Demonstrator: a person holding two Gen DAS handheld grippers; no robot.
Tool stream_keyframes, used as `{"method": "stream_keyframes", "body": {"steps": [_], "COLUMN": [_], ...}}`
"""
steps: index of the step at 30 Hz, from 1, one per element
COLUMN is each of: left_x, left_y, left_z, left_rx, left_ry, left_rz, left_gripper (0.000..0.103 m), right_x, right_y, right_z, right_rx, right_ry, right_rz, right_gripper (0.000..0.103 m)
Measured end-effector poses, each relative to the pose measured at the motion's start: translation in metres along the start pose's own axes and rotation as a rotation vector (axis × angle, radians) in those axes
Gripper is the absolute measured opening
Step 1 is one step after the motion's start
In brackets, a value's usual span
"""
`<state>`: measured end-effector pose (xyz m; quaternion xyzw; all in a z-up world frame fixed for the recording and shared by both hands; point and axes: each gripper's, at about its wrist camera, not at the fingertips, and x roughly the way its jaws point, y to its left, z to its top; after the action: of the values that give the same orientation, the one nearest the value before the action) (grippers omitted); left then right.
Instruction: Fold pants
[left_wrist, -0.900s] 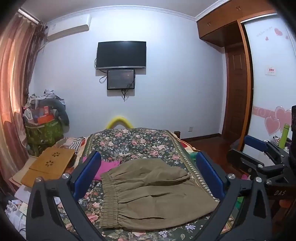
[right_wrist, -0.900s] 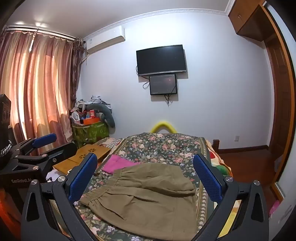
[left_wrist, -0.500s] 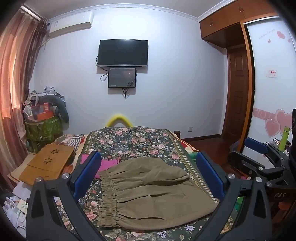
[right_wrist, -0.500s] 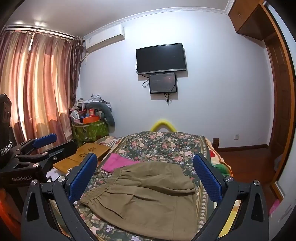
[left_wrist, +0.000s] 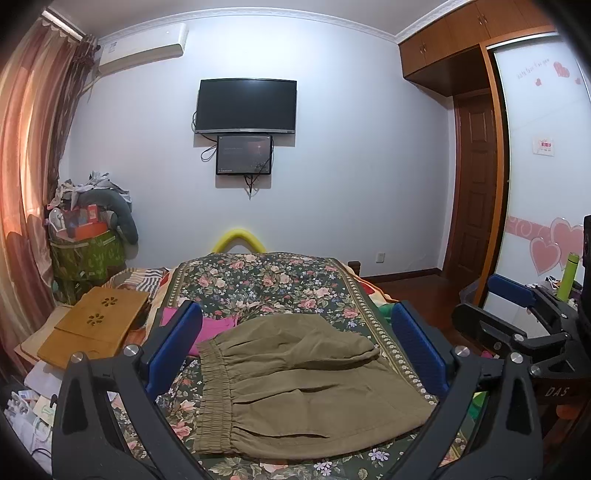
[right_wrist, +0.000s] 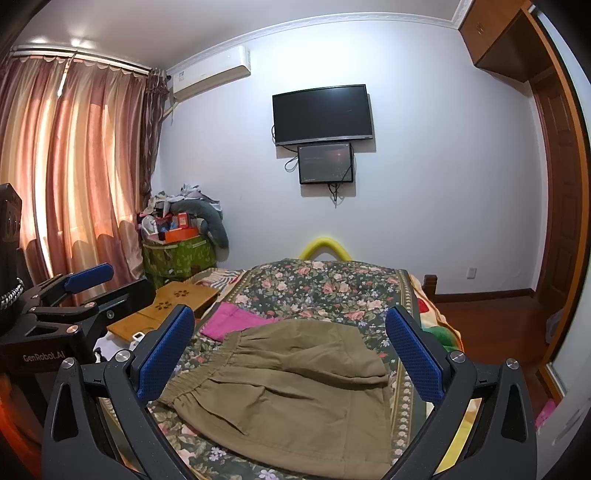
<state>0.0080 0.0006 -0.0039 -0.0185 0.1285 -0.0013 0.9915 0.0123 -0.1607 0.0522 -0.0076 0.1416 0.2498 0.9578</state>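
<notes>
I am looking down a bedroom toward a white wall with a dark television (left_wrist: 246, 106) mounted on it, and the working surface is a bed (left_wrist: 266, 280) covered in a dark floral spread. The pants (left_wrist: 295, 373), olive-brown with an elastic waistband (left_wrist: 216, 391), are lying near the foot end of the bed, waistband toward the left side, and they are already looking like a compact folded bundle: an upper layer is sitting doubled over the lower one, with a rounded fold edge toward the right. A pink cloth (right_wrist: 231, 322) is lying just beside the pants at their far left corner, partly tucked behind them. I am holding the left tongs (left_wrist: 295, 347) spread wide and empty above the pants, gripping nothing, and the right tongs (right_wrist: 290, 349) are likewise standing wide apart with nothing between the blue pads (right_wrist: 166, 350). Neither is touching the fabric. I am judging the task to be nearly or fully done; at most a final half fold or some smoothing of the rumpled top layer is remaining, though I cannot tell from here where the leg ends are lying, so the count of folds is uncertain.
</notes>
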Motion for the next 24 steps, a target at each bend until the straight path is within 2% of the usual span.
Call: {"method": "stream_keyframes", "body": {"steps": [24], "left_x": [0.0027], "left_y": [0.0056], "left_z": [0.0002], "left_rx": [-0.01], "left_ry": [0.0], "left_rz": [0.011], "left_gripper": [0.103], "right_x": [0.0035], "right_y": [-0.0009], "right_z": [-0.0009], "right_rx": [-0.006], "right_ry": [0.003], "right_rz": [0.002], "right_gripper": [0.103]}}
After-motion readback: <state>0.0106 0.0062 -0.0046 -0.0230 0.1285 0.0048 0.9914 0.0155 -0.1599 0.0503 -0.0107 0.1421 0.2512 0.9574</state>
